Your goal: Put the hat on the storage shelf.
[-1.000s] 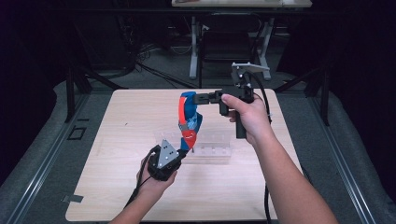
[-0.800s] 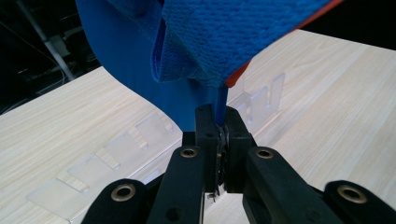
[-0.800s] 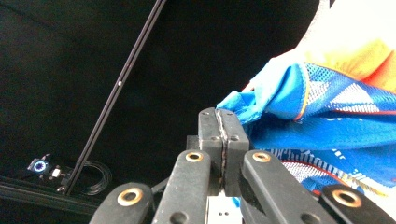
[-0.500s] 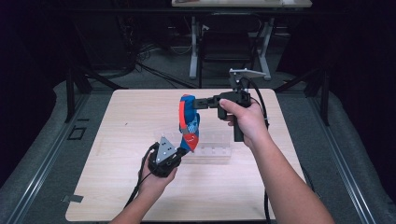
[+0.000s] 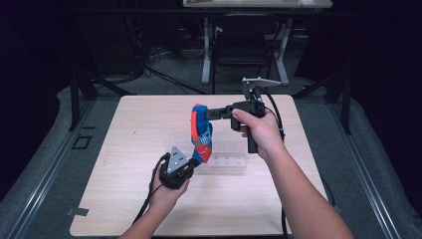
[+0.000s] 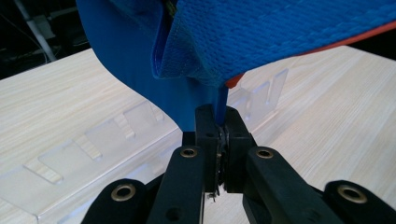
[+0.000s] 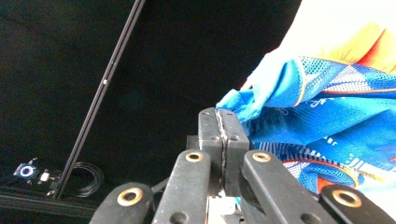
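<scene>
A blue, red and white cloth (image 5: 200, 133) hangs stretched above the middle of the wooden table (image 5: 124, 149). My left gripper (image 5: 195, 160) is shut on its lower end, and in the left gripper view the blue fabric (image 6: 261, 32) runs up from between the closed pads (image 6: 219, 122). My right gripper (image 5: 205, 113) is shut on the cloth's upper end, held level above the table. In the right gripper view the blue mesh cloth (image 7: 322, 102) bunches just beyond the closed jaws (image 7: 223, 116).
A clear plastic tray with divider slots (image 5: 226, 162) lies on the table under the cloth, also seen in the left gripper view as a slotted tray (image 6: 93, 154). Metal table legs and cables (image 5: 209, 55) stand on the dark floor behind. Grey floor mats flank the table.
The right hand has shifted slightly, tilting its gripper and drawing the cloth's upper end a little; the left hand has stayed put.
</scene>
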`<state>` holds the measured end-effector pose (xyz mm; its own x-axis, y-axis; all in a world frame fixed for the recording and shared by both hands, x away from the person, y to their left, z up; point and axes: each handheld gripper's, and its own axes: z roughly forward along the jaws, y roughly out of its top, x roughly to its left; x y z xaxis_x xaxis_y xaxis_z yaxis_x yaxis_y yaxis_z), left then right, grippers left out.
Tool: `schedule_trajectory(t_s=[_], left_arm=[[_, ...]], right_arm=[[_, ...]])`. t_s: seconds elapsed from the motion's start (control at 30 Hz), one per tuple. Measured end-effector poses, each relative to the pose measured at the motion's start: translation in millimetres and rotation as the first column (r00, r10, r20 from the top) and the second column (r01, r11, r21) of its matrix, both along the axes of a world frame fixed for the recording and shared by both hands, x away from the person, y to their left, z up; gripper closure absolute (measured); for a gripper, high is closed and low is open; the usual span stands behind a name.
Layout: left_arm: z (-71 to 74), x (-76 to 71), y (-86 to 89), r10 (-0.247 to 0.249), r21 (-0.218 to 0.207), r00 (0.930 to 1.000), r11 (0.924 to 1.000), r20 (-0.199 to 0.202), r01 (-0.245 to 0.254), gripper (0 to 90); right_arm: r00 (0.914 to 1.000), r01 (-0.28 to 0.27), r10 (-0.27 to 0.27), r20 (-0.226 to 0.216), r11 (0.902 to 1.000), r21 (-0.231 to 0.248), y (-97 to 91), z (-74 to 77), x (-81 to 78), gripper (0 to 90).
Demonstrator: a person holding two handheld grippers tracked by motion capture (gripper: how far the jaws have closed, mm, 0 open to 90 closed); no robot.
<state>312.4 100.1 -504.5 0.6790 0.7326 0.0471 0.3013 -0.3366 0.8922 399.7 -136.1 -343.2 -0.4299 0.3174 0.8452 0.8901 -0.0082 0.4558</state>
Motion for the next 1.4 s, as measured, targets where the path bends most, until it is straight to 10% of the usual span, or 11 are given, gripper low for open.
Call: schedule_trajectory(t_s=[1.4], left_arm=[[-21.3,4.3,2.4,0.02,0.01,0.999,0.9998,-0.039,-0.019,88.0]], right_arm=[[0.9973,0.073,-0.072,0.015,0.9951,-0.067,-25.5,-15.4,-1.1,84.8]])
